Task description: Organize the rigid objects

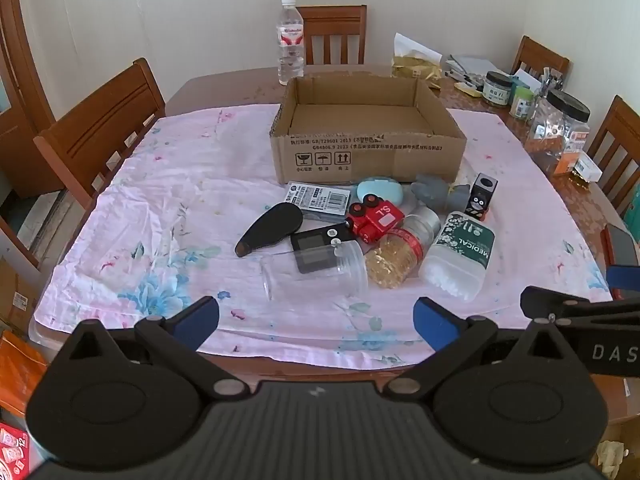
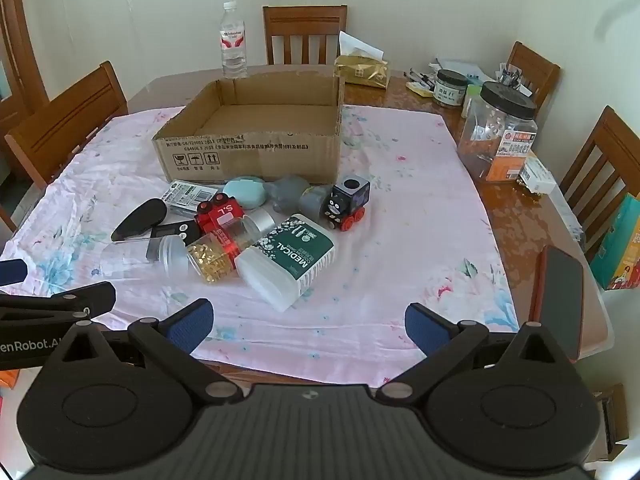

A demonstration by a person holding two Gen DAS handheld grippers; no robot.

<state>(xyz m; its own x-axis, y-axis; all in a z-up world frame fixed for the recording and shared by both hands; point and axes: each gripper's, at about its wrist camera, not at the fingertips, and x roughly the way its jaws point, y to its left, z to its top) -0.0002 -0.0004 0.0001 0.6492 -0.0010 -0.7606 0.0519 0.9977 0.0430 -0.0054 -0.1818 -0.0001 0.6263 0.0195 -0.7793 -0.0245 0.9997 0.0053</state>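
An open cardboard box [image 1: 368, 152] [image 2: 248, 148] stands empty on the pink cloth. In front of it lies a heap: a clear empty jar [image 1: 316, 272] [image 2: 144, 258], a bottle of yellow capsules [image 1: 396, 256] [image 2: 218, 258], a green "MEDICAL" swab box [image 1: 460, 256] [image 2: 288, 260], a red toy vehicle [image 1: 374, 220] [image 2: 220, 214], a black toy train [image 1: 482, 196] [image 2: 348, 202], a black spoon-shaped case [image 1: 272, 228] [image 2: 140, 218], and a blue soap-shaped piece [image 1: 380, 191] [image 2: 245, 193]. My left gripper [image 1: 316, 326] and right gripper [image 2: 308, 326] are open and empty near the table's front edge.
A water bottle [image 1: 290, 40] stands behind the box. Jars, pens and papers [image 1: 520, 96] crowd the back right; a large clear jar [image 2: 500, 132] and a phone [image 2: 560, 300] lie on the right side. Wooden chairs [image 1: 100, 128] surround the table.
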